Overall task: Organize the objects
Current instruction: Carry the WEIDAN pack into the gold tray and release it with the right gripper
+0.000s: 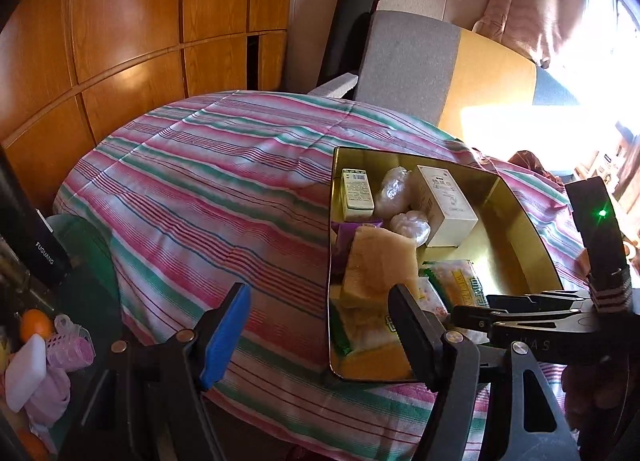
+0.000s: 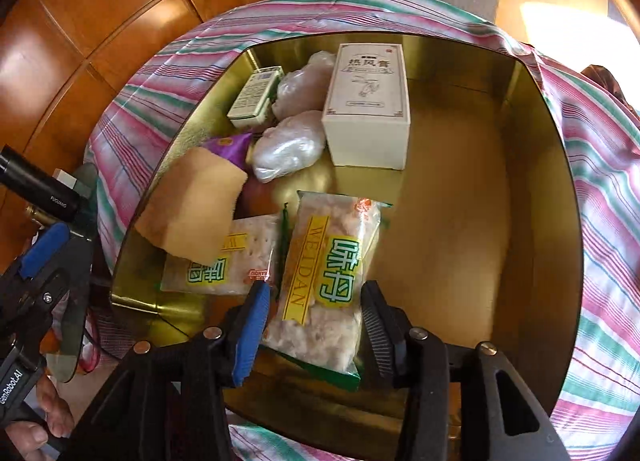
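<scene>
Right claw (image 2: 312, 325) parted around a cracker pack (image 2: 320, 281) without pressing it, gold tin (image 2: 560, 189) floor bare to its right, left claw (image 1: 320, 337) wide, empty, over striped cloth (image 1: 200, 181) beside the tin's rim.

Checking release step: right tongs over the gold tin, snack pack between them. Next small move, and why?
Probably lift the right tongs straight up and clear of the gold tin. The WEIDAN snack pack already lies on the tin floor beside a second pack, and both pads stand apart from its sides, so it looks released. The left tongs are empty.
</scene>
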The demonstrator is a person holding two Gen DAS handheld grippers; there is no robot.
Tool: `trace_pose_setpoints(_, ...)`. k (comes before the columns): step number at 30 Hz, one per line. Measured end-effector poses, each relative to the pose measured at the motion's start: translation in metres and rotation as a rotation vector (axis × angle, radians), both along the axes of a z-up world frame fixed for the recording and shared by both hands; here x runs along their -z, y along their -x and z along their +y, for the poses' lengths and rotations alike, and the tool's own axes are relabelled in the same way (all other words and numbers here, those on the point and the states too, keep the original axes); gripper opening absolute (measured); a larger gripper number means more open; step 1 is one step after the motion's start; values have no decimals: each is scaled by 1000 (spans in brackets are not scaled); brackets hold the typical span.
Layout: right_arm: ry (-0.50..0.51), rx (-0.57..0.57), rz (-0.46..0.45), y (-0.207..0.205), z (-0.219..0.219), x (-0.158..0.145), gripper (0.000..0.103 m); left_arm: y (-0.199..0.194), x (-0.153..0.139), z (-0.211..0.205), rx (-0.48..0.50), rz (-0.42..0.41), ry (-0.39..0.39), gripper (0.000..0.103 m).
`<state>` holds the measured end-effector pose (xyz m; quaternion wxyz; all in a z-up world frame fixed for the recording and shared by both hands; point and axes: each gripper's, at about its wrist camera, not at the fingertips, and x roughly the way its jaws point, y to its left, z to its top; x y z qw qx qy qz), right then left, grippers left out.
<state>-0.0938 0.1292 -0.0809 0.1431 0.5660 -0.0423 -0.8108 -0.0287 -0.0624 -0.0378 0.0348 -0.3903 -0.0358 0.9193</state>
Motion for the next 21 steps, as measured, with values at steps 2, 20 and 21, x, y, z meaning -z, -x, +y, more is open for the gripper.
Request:
trace_pose_setpoints(2,11,-8,0,-3,-3,0,50,-2,-1,0,1,9,6,72)
trace_pose_setpoints(20,-3,54,124,-18,11,-26,58,-13,-12,9,11,40,44,73)
trace_pose_setpoints(21,-11,59,134,-18,11,-27,58,-13,-12,10,11,43,45,74)
